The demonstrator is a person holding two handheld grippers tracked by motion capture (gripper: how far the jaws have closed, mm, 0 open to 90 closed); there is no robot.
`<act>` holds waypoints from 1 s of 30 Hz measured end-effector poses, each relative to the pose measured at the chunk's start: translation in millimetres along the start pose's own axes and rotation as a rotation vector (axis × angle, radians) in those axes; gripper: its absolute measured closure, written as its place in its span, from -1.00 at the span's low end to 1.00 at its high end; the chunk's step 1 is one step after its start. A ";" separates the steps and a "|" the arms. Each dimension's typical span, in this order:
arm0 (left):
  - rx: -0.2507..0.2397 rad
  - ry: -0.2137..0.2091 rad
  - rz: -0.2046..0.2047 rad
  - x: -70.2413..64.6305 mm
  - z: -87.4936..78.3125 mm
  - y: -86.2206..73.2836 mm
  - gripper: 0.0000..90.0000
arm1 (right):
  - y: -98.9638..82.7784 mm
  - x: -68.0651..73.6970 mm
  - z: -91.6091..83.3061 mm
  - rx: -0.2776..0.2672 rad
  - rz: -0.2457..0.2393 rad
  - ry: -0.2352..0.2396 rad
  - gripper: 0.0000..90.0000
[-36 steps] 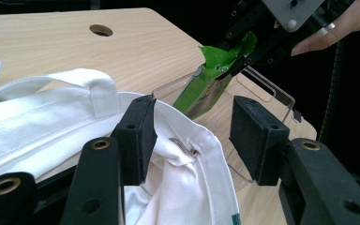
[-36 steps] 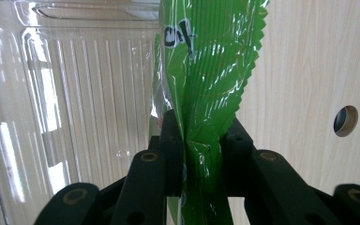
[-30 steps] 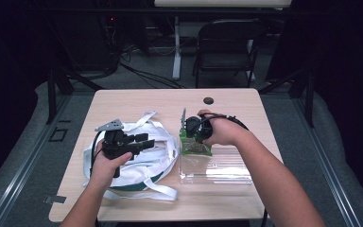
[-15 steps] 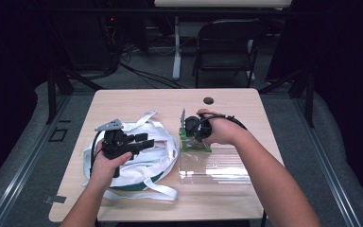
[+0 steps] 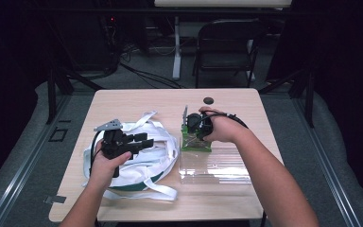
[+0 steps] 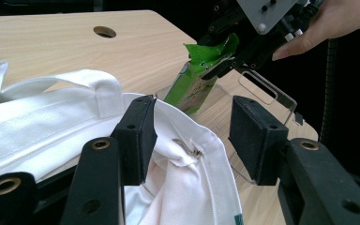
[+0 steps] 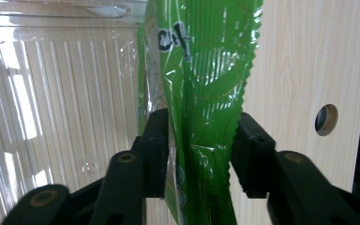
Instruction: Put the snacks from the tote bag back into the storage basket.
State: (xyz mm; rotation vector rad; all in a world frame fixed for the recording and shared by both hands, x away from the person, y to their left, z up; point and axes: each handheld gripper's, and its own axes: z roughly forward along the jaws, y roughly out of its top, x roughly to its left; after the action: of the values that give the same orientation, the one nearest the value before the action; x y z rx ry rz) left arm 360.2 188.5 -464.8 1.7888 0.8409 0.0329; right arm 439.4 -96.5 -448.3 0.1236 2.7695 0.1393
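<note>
A green snack packet stands upright in a clear plastic container. My right gripper points down over it. Its jaws have just been opening and now stand on either side of the packet's top without pinching it. In the left gripper view the same packet leans under the right gripper. A white cloth bag with long straps lies at the left. My left gripper is open over the bag's rim. One pad touches the cloth and the other stands clear.
The wooden table has a round cable hole near its far edge. The clear container's handle points toward the table's right side. A folding chair and cables are on the floor beyond the table.
Both hands stay about where they were. The packet still stands in the container under the right hand.
</note>
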 end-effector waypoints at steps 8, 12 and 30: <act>0.000 0.002 -0.001 0.4 -0.1 -0.1 0.12 | -1.9 -2.0 0.1 -0.003 0.042 0.008 -0.01; 0.000 0.002 0.000 0.2 0.4 -0.3 0.12 | -2.1 -1.5 0.0 -0.005 0.053 0.011 -0.10; -0.003 0.008 -0.006 0.6 -0.6 -0.4 0.12 | -3.9 -4.6 -6.1 -0.025 0.078 -0.019 -0.18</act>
State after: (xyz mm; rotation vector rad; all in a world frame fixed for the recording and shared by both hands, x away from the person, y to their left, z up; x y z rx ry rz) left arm 360.2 189.4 -465.1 1.7841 0.8511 0.0377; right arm 441.2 -101.3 -441.5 0.2257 2.7439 0.1915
